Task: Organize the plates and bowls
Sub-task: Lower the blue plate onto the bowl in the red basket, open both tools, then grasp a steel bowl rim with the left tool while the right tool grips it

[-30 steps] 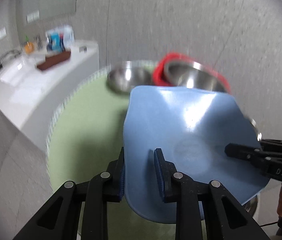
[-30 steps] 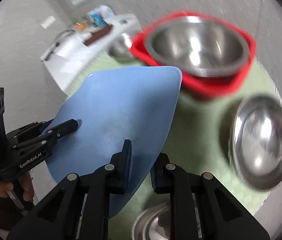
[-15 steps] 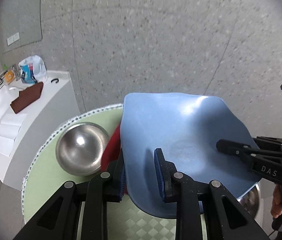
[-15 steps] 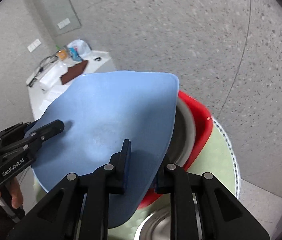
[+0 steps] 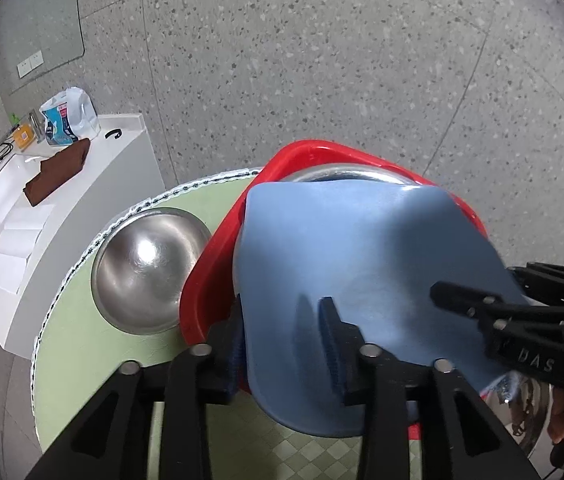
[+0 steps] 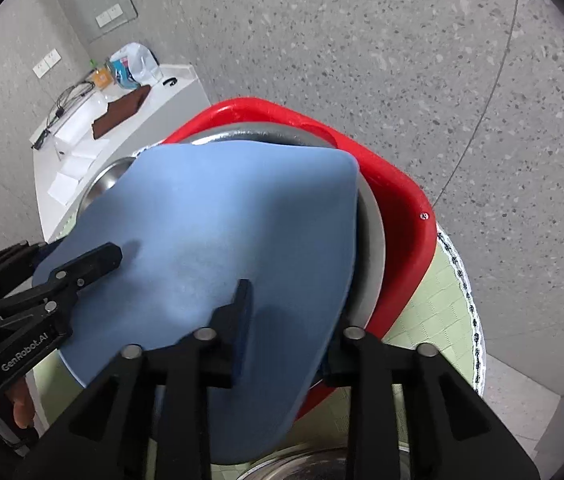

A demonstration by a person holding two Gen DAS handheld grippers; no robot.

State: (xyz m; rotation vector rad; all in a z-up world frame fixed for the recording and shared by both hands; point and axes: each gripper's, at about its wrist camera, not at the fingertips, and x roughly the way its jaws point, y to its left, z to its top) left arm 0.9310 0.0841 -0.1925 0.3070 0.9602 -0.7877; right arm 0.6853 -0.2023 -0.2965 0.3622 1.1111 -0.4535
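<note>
Holding blue plate (image 5: 362, 280) by opposite rims over steel bowl (image 6: 370, 216) in red basin (image 6: 398, 200) on desk (image 5: 93, 360) | left gripper (image 5: 282, 336) and right gripper (image 6: 286, 316), jaws each pinching an edge | plate looked light, stiff, glossy, likely slippery; rim grips suited it.

Your plate (image 5: 362, 280) sits over the bowl (image 6: 370, 232) nested in the basin (image 5: 209, 264). Second bowl (image 5: 145, 272) lies left of the basin, on the counter (image 5: 81, 360) (third bowl (image 6: 322, 468) nearest you, mostly hidden).
</note>
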